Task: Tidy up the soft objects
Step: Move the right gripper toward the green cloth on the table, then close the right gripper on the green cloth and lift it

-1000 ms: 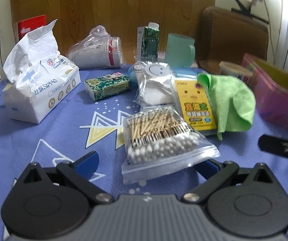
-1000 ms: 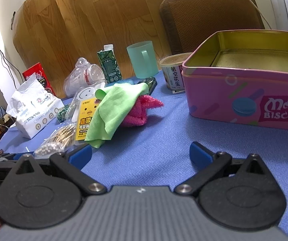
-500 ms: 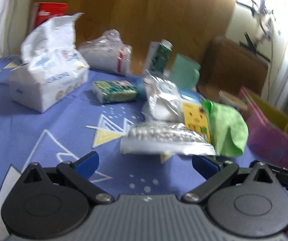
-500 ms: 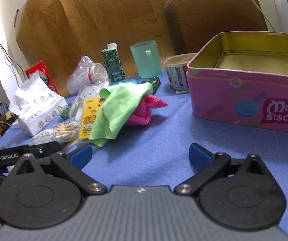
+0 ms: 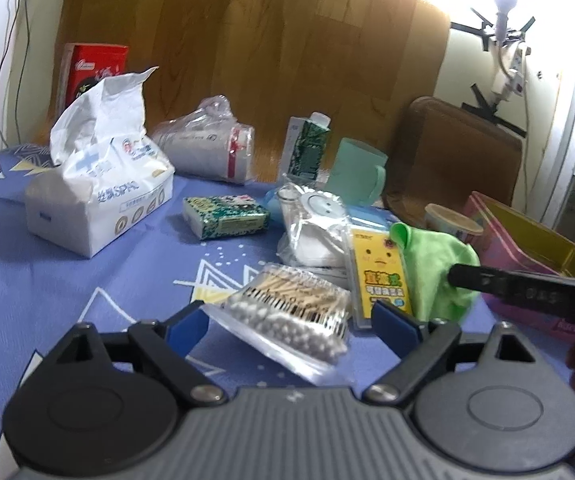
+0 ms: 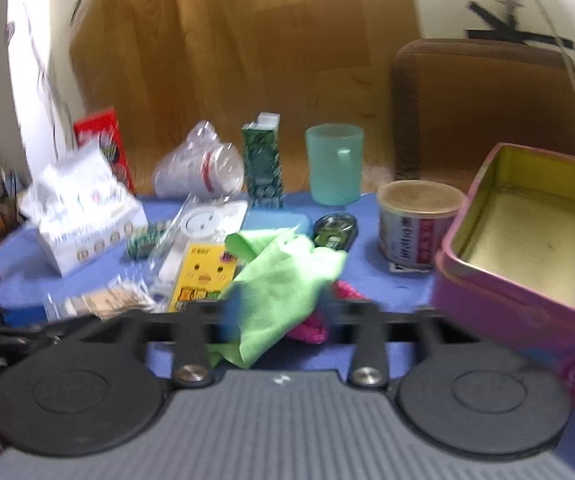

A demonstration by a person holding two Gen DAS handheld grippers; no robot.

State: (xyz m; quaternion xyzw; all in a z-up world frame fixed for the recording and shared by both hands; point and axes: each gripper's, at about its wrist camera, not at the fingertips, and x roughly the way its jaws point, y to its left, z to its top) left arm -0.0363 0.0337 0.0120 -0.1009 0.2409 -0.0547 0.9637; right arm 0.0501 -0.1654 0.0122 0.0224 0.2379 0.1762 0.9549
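Both hands are at the grasping step. The right gripper (image 6: pixel 275 312) is closing its jaws on the lower fold of the green cloth (image 6: pixel 283 276), which lies bunched between the blurred pads over a pink cloth (image 6: pixel 311 328); whether the pads already press on it I cannot tell. The left gripper (image 5: pixel 291 320) is also closing, its jaws spread either side of the bag of cotton swabs (image 5: pixel 287 312), one blue pad at the bag's edge. The open pink biscuit tin (image 6: pixel 527 240) waits at about three o'clock from the green cloth. Next, I judge, the cloth needs a firm pinch, a lift clear of the pile, then a carry over the tin's rim.
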